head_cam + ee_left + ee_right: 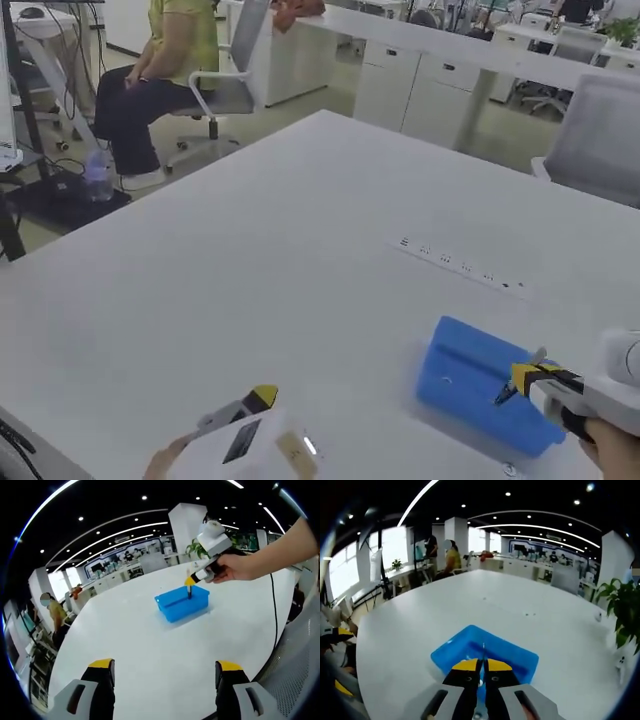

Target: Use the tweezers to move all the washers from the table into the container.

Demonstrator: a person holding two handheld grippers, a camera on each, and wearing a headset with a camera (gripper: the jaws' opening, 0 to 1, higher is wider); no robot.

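Right gripper (481, 666) has its yellow-tipped jaws drawn almost together, clamped on the tweezers (483, 649), whose thin tips point down into the blue container (468, 368). In the left gripper view a hand (231, 567) carries this gripper just above the container's far rim, with the dark tweezers reaching down inside its walls. The left gripper (165, 672) is held well apart from the container, on the person's side of it and low over the white table (250, 270); its two jaws stand wide apart with nothing between them. The container sits flat on the table, near the edge closest to the person. A small round speck (510, 468) lies on the tabletop just beside the container's near corner; it is too small to tell what it is. Whether any washers lie inside the container cannot be told either, as its floor shows only blurred blue. Beyond the container, a flush socket strip (455, 263) is set into the tabletop. Far past the container, off the table's far corner, a person in a yellow top (175, 50) sits on a grey office chair (235, 92).
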